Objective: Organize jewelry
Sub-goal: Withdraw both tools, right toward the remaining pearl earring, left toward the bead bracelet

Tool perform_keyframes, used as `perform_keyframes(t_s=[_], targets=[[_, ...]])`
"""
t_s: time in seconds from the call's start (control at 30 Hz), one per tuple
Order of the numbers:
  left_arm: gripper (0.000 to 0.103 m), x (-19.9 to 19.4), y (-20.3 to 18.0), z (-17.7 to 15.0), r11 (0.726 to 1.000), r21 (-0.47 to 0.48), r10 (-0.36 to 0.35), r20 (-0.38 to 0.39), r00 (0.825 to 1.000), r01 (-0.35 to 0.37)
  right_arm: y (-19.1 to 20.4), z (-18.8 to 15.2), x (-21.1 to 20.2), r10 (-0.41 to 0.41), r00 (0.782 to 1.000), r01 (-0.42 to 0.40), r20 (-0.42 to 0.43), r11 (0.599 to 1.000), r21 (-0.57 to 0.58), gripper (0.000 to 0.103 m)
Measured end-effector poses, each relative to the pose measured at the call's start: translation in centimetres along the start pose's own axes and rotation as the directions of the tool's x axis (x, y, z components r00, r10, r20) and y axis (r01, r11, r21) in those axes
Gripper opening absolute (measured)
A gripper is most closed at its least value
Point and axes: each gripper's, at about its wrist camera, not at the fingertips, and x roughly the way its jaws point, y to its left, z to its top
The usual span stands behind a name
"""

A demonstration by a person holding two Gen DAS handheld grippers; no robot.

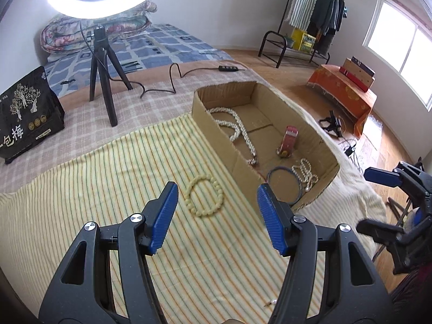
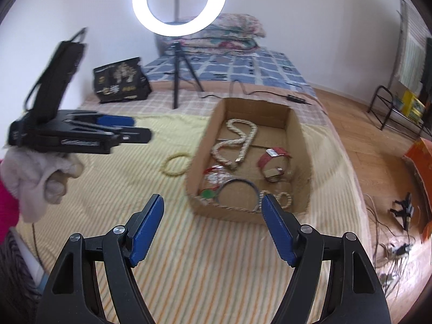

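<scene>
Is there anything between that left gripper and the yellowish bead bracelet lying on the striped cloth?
Nothing visible. The bead bracelet lies alone on the striped cloth, just ahead of the left gripper, whose jaws stand open and empty. The cardboard box sits beside the bracelet, not across the path.

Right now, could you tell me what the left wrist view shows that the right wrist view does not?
Only the left wrist view shows the window, the clothes rack and a small pearl on the striped cloth. Only the right wrist view shows the gloved hand holding the left gripper, and a green piece in the box. Both show the box, the bead bracelet, the pearl rope, the red watch, the dark bangle and the ring light.
</scene>
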Motion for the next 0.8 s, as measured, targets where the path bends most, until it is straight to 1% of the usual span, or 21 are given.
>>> perform_keyframes(t_s=[0.13,0.27,0.37,0.5,0.6,0.7,0.8], targets=[[0.063,0.6,0.1,-0.8,1.000,0.016,0.000,-0.029,1.000,0.000,3.2,-1.3,0.2,0.055,0.998,-0.059,-0.029,0.989,-0.134,0.075],[0.063,1.4,0.5,-1.5,1.000,-0.002,-0.011,-0.059,0.998,0.011,6.0,-2.8,1.1,0.079,0.993,-0.097,-0.087,0.967,-0.234,0.075],[0.063,2.1,0.7,-2.0,1.000,-0.017,-0.019,-0.080,0.997,0.018,7.2,-4.0,2.1,0.105,0.986,-0.136,-0.133,0.957,-0.255,0.074],[0.063,3.4,0.3,-2.7,1.000,-0.004,-0.005,-0.106,0.994,0.005,8.1,-5.4,3.6,0.125,0.974,-0.168,-0.187,0.956,-0.239,0.074],[0.063,4.6,0.1,-3.2,1.000,0.001,-0.005,-0.134,0.991,0.005,8.9,-6.3,4.6,0.126,0.968,-0.178,-0.215,0.953,-0.245,0.074],[0.063,5.6,0.0,-3.4,1.000,0.011,0.012,-0.147,0.989,-0.011,9.6,-7.0,5.3,0.132,0.962,-0.192,-0.238,0.950,-0.247,0.074],[0.063,6.4,0.2,-3.3,1.000,0.000,0.020,-0.153,0.988,-0.020,10.2,-7.5,6.1,0.125,0.959,-0.193,-0.254,0.945,-0.263,0.074]])
